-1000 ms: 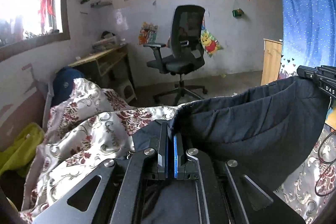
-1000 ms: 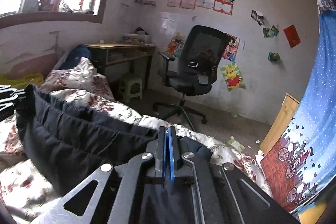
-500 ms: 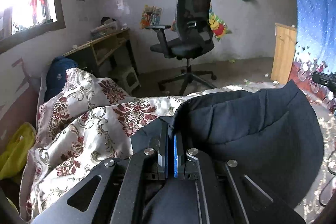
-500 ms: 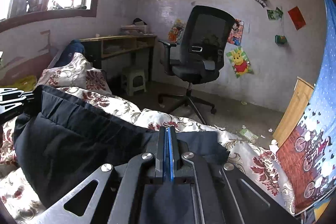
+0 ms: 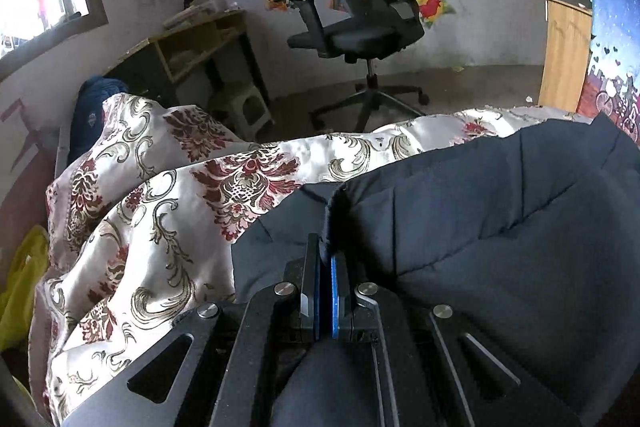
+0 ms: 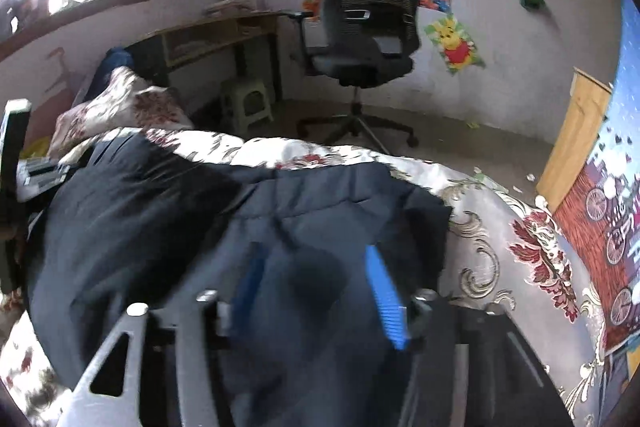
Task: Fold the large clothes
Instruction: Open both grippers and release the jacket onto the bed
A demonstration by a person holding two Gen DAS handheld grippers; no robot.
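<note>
Dark navy padded garment (image 6: 168, 211) now down on floral bedspread (image 5: 160, 227); right gripper (image 6: 316, 287) jaws just opened, releasing it; left gripper (image 5: 325, 267) grips its edge.

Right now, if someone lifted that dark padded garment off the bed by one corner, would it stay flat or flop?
It would probably flop: the dark garment already sags in soft folds over the floral bedspread. Its quilted look suggests some bulk but little weight. The left gripper pinches just an edge, so the rest would likely hang.
</note>
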